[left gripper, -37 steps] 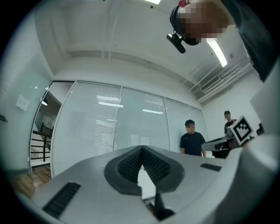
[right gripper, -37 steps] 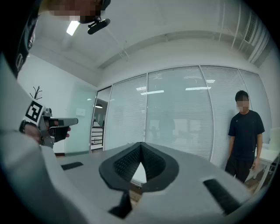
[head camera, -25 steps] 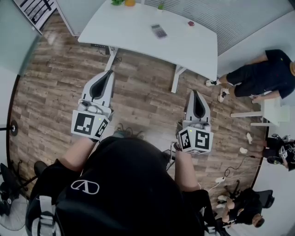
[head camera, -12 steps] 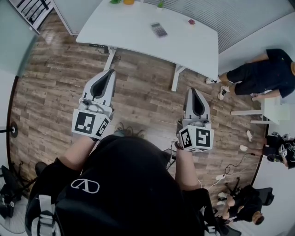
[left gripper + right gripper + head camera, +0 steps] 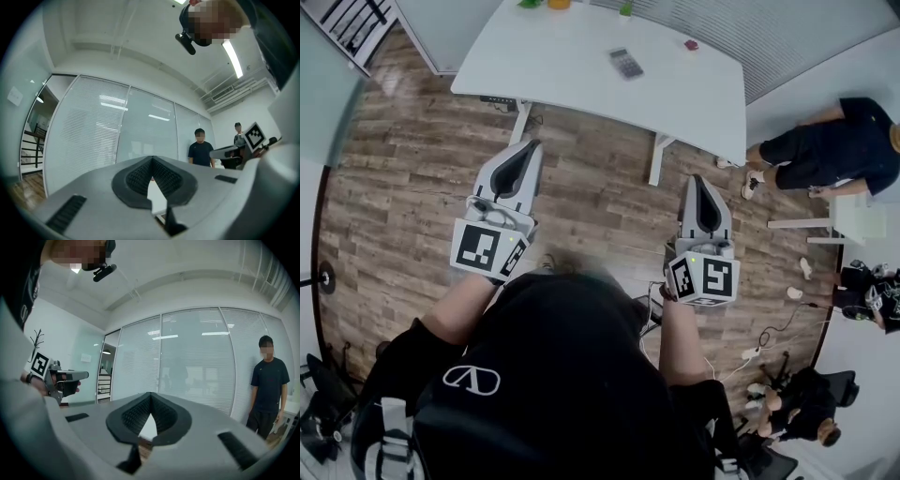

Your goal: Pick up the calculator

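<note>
The calculator (image 5: 625, 63), dark grey with light keys, lies flat on the white table (image 5: 562, 66) at the top of the head view. My two grippers hang over the wood floor, well short of the table and apart from the calculator. My left gripper (image 5: 531, 148) points toward the table's left leg and is shut with nothing in it. My right gripper (image 5: 702, 180) points toward the table's right end, also shut and empty. In the left gripper view the left gripper (image 5: 152, 159) has its pads meeting. The right gripper view shows the right gripper (image 5: 151, 394) the same way. Neither gripper view shows the calculator.
A small red item (image 5: 691, 44) lies near the table's far right. An orange thing (image 5: 562, 4) and green plants (image 5: 625, 9) stand at its back edge. A person in dark clothes (image 5: 825, 150) sits on the right by a small white stand (image 5: 853, 220). Cables (image 5: 759, 347) lie on the floor.
Both grippers have moved a little up the picture, closer to the table, and the floor has slid back under me. Their jaws stay shut.
</note>
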`<state>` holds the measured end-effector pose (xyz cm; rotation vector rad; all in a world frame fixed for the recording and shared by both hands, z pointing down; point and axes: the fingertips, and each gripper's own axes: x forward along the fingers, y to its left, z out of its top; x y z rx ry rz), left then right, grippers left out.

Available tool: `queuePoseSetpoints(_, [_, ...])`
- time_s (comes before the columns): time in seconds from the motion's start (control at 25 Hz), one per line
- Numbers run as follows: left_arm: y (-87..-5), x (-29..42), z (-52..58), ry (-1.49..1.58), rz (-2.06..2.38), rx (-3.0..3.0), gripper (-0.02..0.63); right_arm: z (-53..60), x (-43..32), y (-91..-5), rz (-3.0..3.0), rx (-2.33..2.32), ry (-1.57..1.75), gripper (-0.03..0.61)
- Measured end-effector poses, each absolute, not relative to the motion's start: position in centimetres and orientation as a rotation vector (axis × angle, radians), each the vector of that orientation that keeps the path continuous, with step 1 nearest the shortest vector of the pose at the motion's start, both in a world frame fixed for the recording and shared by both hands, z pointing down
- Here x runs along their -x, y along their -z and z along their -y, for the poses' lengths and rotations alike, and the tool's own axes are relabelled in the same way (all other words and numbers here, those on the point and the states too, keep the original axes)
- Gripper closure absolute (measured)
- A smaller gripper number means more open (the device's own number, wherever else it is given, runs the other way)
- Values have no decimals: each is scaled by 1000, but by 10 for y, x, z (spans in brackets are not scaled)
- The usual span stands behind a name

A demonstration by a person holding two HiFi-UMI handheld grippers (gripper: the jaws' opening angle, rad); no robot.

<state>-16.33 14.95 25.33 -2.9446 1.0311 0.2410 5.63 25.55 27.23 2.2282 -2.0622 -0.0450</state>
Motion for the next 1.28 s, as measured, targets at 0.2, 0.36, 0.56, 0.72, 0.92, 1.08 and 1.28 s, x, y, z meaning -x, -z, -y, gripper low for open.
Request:
queuePoseSetpoints(0.2, [-260,158,-119,-244,-1010,2958,609,-222,-57,-278,2050,-2210,55,572])
queuePoseSetpoints(0.36, [-267,140,-88,-231,-1025,2960,609,-182,-79,-283,2069,-2198,56,572])
queuePoseSetpoints(0.56, [-279,103,-39,-185,-1085,2937,609,-118,-118,-300,2132,-2140,32,572])
queuePoseSetpoints(0.72, [-278,61,12,-160,-1160,2901,609,-57,-161,-313,2198,-2073,1,572])
queuePoseSetpoints(0.92, [-280,6,61,-125,-1235,2866,609,7,-210,-324,2260,-1978,-11,572])
queuePoseSetpoints(1.08, [-291,-28,93,-94,-1271,2870,609,53,-243,-333,2284,-1927,-28,572])
queuePoseSetpoints(1.28, [-302,-43,133,-55,-1295,2889,609,99,-258,-355,2279,-1873,-86,572])
